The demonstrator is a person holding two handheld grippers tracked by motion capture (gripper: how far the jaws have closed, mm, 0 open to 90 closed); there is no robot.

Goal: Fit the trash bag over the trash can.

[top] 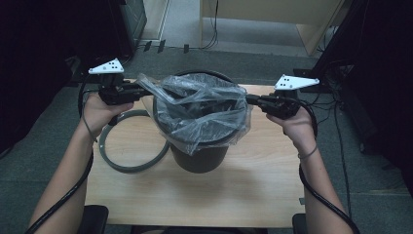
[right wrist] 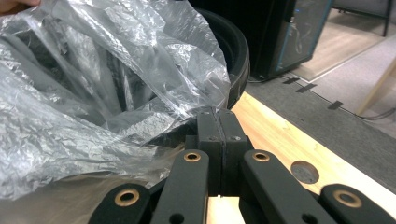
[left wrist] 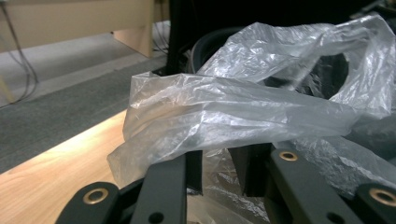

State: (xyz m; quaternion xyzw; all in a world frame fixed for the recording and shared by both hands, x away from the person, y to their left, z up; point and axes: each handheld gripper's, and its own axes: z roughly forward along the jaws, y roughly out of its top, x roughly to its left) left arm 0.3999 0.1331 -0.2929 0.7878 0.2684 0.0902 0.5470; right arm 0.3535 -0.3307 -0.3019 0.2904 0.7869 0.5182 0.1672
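A dark round bin (top: 199,158) stands in the middle of the wooden table (top: 195,200), lined with a clear plastic bag (top: 204,105) whose edge is bunched loosely over the rim. My left gripper (top: 141,91) is at the bag's left edge. In the left gripper view its jaws (left wrist: 218,170) stand apart, with the crumpled bag film (left wrist: 224,112) draped over the tips and hanging in the gap. My right gripper (top: 251,100) is at the bin's right rim (right wrist: 233,46). Its jaws (right wrist: 219,116) are pressed together, pinching the bag's edge (right wrist: 93,93).
A grey ring (top: 131,168) lies flat on the table, left of the bin and under my left forearm. Dark cabinets stand on the floor at both sides. A round mark (right wrist: 304,171) sits on the tabletop by the right gripper. Bare wood lies in front of the bin.
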